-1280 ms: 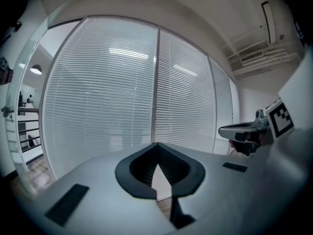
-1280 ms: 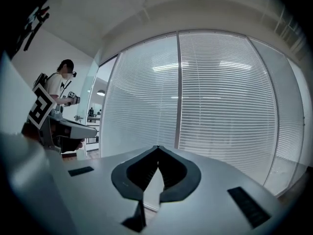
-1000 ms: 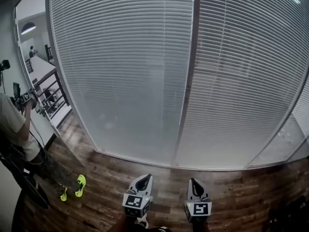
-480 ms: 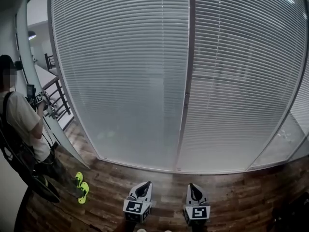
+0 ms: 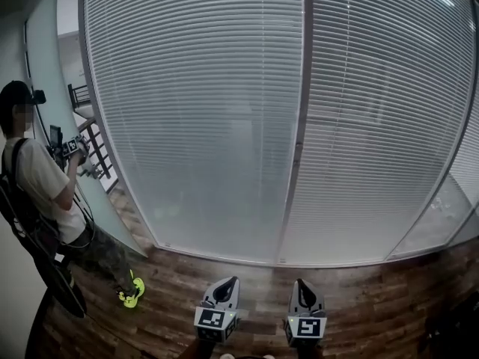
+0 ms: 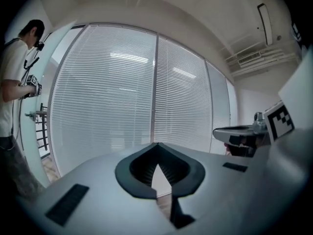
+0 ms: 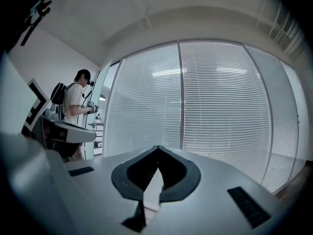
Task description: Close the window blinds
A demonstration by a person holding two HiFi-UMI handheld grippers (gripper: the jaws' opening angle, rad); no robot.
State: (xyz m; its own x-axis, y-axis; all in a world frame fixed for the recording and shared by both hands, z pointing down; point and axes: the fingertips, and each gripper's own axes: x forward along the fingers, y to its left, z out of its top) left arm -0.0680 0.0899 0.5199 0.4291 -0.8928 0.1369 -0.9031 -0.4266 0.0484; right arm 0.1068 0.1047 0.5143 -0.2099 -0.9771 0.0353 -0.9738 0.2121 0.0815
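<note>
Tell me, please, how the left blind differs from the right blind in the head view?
The left blind looks greyer and dimmer; the right blind is brighter. A horizontal bar shows faintly through the right blind, while the left blind shows only a vague dark patch. The left blind hangs nearer the standing person than the right blind. Both are fully lowered, with horizontal slats.

Two grippers (image 5: pixel 230 281) (image 5: pixel 300 283), two marker cubes (image 5: pixel 215 320) (image 5: pixel 305 325), three panels of window blinds (image 7: pixel 142 106) (image 7: pixel 222 106) (image 7: pixel 282 121), one person (image 5: pixel 45 193) standing at the left, one railing (image 5: pixel 93 152), one long ceiling light (image 6: pixel 264 23)
</note>
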